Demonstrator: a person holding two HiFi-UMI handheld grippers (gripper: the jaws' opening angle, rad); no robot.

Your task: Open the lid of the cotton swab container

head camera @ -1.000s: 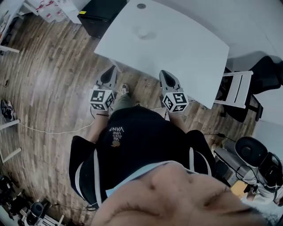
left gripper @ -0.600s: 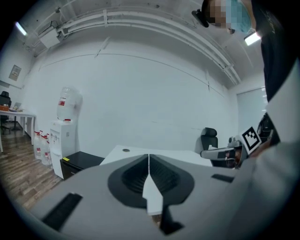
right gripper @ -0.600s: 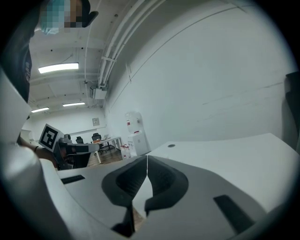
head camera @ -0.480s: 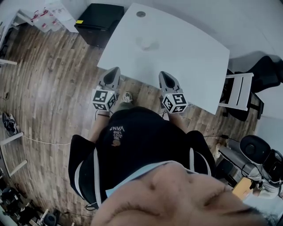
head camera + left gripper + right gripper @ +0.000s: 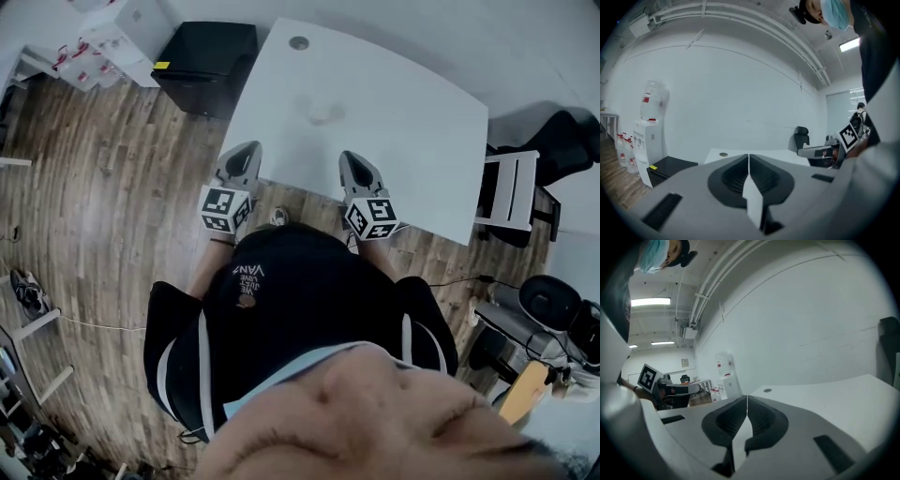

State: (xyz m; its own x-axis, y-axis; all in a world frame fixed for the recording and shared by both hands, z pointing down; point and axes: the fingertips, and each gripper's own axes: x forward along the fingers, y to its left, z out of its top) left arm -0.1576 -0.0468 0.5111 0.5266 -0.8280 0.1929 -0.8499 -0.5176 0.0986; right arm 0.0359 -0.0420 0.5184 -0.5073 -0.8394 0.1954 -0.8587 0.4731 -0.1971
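The left gripper (image 5: pixel 748 158) has its fingers (image 5: pixel 729 177) pressed flat together with nothing between them, and the right gripper (image 5: pixel 747 400) is closed and empty in the same way. The two are held side by side at the near edge of the white counter (image 5: pixel 412 131). Ahead of the fingers, well apart from both pairs and roughly midway between their lines, the cotton swab container (image 5: pixel 321 112) stands on the counter. It shows only as a small, pale, roundish shape that hardly stands out from the white top, too faint to tell how its lid sits.
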